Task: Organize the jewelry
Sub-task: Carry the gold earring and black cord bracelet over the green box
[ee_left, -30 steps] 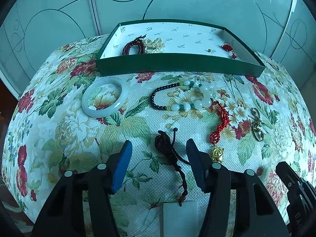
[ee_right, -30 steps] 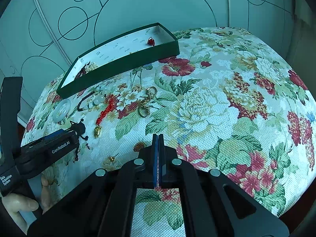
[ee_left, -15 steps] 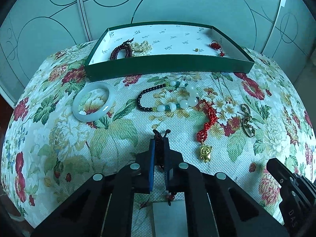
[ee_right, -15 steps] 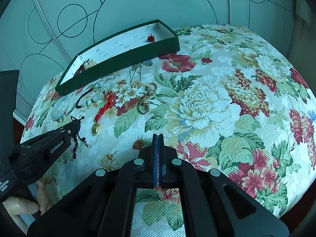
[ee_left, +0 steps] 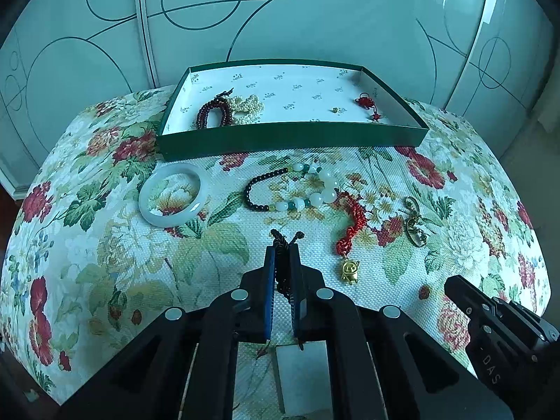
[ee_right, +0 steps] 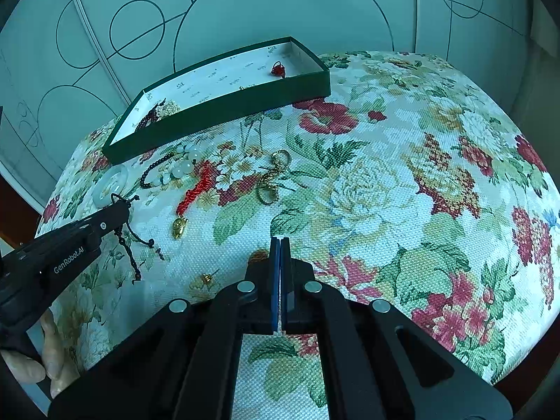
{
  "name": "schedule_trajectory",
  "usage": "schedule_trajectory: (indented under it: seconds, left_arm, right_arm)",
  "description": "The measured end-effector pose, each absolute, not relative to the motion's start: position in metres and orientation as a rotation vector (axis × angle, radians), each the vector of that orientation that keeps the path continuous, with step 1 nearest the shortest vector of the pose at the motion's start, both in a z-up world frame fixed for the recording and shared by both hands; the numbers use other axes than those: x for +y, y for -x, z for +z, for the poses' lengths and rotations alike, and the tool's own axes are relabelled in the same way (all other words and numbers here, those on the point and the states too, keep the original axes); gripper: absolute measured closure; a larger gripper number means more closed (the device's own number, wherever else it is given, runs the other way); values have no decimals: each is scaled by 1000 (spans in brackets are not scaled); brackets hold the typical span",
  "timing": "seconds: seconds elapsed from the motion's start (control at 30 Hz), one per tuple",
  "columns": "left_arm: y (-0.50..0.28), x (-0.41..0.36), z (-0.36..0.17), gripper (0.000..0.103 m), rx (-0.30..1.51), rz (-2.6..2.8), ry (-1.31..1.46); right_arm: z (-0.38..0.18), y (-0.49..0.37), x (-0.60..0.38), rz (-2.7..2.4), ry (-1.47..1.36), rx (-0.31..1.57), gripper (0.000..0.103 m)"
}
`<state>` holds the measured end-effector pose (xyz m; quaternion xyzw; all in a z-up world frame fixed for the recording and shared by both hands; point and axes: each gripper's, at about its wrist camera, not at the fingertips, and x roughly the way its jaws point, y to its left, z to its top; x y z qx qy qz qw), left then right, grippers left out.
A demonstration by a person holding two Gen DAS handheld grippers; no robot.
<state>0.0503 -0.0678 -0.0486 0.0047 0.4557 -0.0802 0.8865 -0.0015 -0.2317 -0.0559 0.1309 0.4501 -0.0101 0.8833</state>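
The left gripper (ee_left: 282, 257) clamps a dark knotted cord (ee_left: 281, 241) above the floral tablecloth (ee_left: 105, 245), short of the green box (ee_left: 290, 138), while the right gripper (ee_right: 280, 245) stays pressed together, empty.

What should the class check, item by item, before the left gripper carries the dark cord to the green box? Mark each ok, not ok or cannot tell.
1. Left gripper shut on the dark cord: ok; cord ends poke out past the fingers.
2. Cord clear of the cloth: cannot tell; in the right wrist view its tail hangs low.
3. White pendant on the cord free: cannot tell, mostly hidden under the gripper.
4. Green box open with bare floor: ok, middle is free.
5. Path to the box: not ok; the bead bracelet lies straight ahead, so lift over it.
6. Right gripper out of the way: ok, shut, off to the side.
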Motion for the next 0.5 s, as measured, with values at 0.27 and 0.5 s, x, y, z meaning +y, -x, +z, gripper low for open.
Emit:
schedule_trajectory:
  seconds: [0.27, 0.5]
  left_arm:
    - [-44, -60, -38, 96, 940, -191, 17]
    - [-33, -60, -13, 96, 877, -234, 11]
  right_arm:
    - [-46, -2, -219, -12, -228, 931, 103]
    - [-35, -3, -213, -7, -211, 913, 103]
